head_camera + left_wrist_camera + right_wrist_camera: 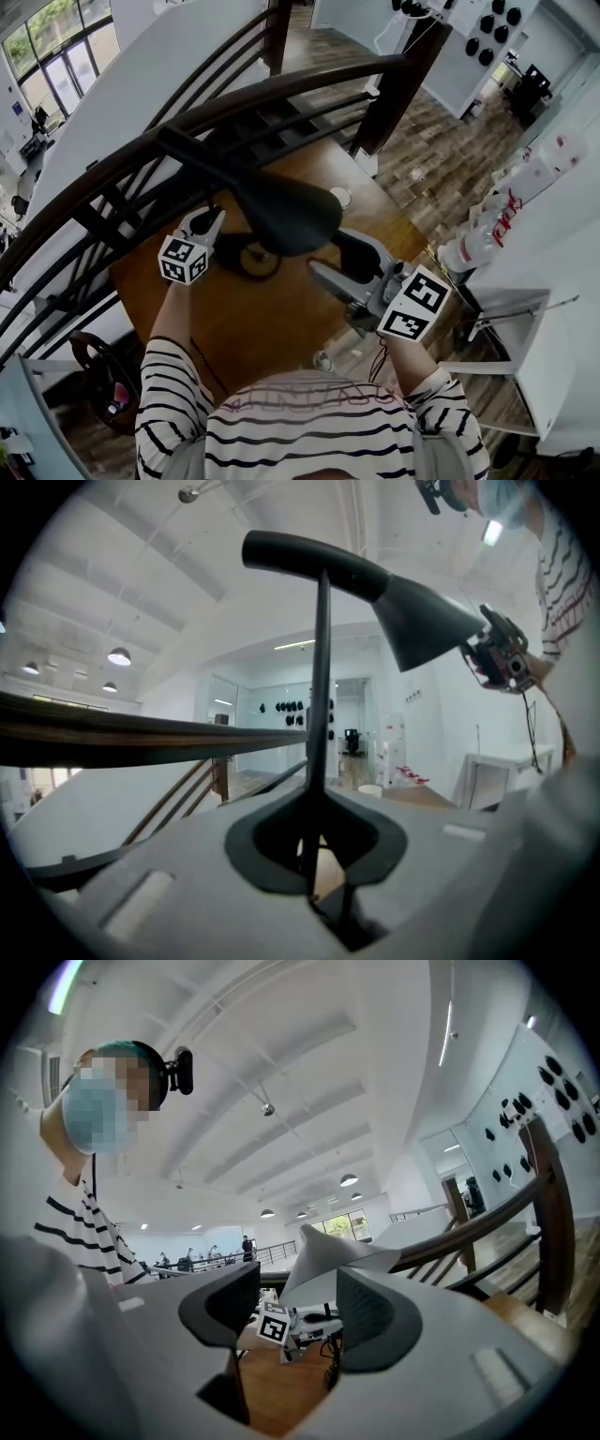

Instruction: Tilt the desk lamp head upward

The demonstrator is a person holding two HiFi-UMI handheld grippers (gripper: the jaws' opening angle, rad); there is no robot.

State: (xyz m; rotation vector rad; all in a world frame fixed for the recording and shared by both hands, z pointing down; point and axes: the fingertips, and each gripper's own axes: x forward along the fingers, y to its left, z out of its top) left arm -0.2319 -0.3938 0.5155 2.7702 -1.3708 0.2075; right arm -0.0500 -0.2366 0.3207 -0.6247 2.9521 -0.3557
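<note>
On the wooden worktop point(281, 319), close under the railing point(234, 103), stands the lamp point(272, 202), its black head point(422, 621) angled downward from a thin post point(319, 724). The left gripper point(314, 860) has its fingers clenched on that post low down, steadying it. The right gripper point(292, 1309) has its fingers parted, with the rim of the head just at their tips and no pad pressing on it. The lamp looks light and top-heavy, and its shell looks hard and smooth, so likely slippery. The hinge is probably stiff. The rim, far from the hinge, seems the best hold for lifting, with the post pinned against tipping.
</note>
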